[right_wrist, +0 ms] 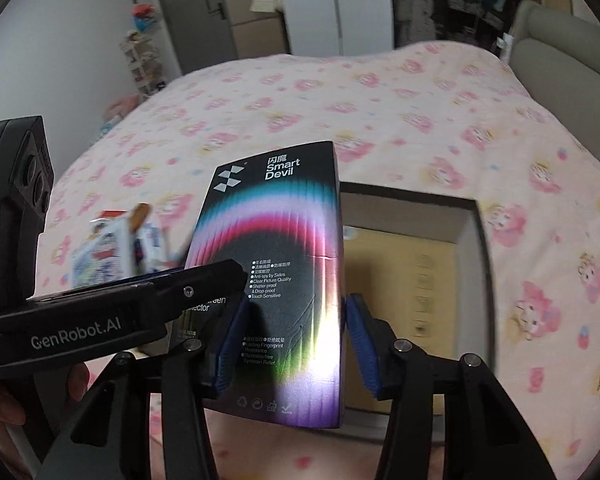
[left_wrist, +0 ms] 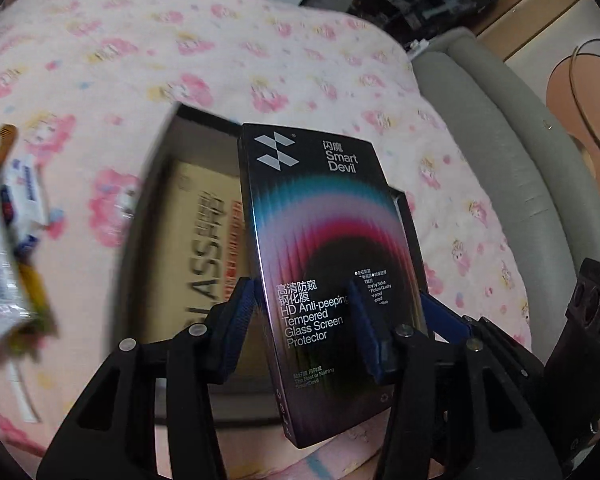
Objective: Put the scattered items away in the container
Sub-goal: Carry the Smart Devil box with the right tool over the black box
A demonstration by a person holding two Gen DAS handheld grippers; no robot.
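- One flat pack (left_wrist: pixel 192 232) already lies in the container (left_wrist: pixel 168 184), so the tidying looks partly done. Another item is in the air and more wait on the bed.
- Several packets (left_wrist: pixel 16 240) sit loose on the quilt (left_wrist: pixel 180 40) at the far left, beside the container and outside it. They look like crinkly printed plastic in white, blue and yellow, too blurred to name.
- Next comes the container, a shallow open rectangle with dark rims and dull grey walls. The pack inside is tan card with large print.
- Over the container's near side hangs the box (left_wrist: pixel 320 220), a slim, glossy black carton with a rainbow arc and white lettering, held tilted and touching nothing below.
- Both tools seem to share it. The left gripper (left_wrist: pixel 300 300) has its ribbed blue jaws clenched on the box's lower half, one on the left edge and one across the printed face.
- The right gripper (right_wrist: pixel 292 320) has one jaw over the face and the other at the box's right edge, seemingly pressing on it.
- Remaining work, by this reading: lower the box in, then fetch the packets.
- Soft pink cartoon-print cotton covers the bed, and a padded grey bed frame (left_wrist: pixel 500 140) curves along the right.
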